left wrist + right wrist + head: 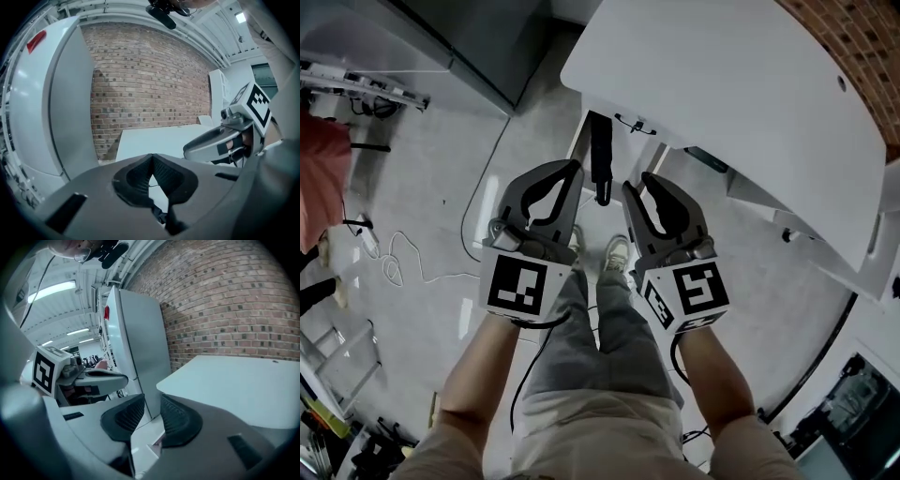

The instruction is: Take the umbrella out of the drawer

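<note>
The umbrella is a slim, folded, all-black roll with a short loop at its near end. It seems to lie lengthwise in a narrow white drawer that stands pulled out below the near left edge of the white table. In the head view it sits just beyond your two grippers and between their tips, with your shoes on the grey floor below.

Your left gripper has its jaws brought together so that the tips meet. Only a small diamond-shaped gap is left behind them, and nothing is in it. Your right gripper has its jaws a little apart, a narrow slot with nothing between the ribbed pads; through the slot you see only the table edge and floor.

The one print you can make out is the black-and-white square pattern on the left marker cube and the right marker cube; these are patterns, not words. A tall white cabinet at the far left of the table, against the brick wall, carries a small red label, too small to read.
</note>
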`<state>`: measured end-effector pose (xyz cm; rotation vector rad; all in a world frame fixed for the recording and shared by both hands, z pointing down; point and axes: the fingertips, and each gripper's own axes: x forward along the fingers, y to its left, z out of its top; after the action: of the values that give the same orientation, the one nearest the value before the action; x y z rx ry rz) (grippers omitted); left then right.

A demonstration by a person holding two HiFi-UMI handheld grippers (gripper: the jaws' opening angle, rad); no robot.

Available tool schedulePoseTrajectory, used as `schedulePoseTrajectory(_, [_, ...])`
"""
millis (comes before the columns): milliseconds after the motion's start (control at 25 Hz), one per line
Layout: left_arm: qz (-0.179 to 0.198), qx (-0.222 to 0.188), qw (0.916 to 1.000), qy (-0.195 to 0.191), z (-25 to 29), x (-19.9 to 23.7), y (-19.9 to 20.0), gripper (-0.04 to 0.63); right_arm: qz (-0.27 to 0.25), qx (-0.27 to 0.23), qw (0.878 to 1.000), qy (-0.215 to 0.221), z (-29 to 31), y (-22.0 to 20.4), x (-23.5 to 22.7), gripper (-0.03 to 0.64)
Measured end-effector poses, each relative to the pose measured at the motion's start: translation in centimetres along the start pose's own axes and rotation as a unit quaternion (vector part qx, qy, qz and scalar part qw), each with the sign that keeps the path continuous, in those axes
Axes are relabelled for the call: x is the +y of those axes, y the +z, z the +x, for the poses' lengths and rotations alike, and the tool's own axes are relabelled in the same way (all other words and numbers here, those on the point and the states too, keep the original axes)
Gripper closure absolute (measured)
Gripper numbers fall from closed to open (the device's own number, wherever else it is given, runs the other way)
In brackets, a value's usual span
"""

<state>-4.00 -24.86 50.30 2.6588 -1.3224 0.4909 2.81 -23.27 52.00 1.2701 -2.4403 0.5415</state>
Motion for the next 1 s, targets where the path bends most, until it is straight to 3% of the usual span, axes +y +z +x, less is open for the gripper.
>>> schedulePoseTrajectory(520, [-0.047, 0.041, 0.9979, -0.017, 6.5, 0.9, -14.0, 0.588, 0.071, 0.093, 0.993, -0.012, 9.3, -16.9, -4.9, 0.448])
schedulePoseTrajectory(1000, [-0.101, 0.085, 0.9912, -0.010, 12.6, 1.8, -27.2, 0.588, 0.045, 0.164, 0.985, 0.005, 18.6, -29.4, -7.9, 0.373])
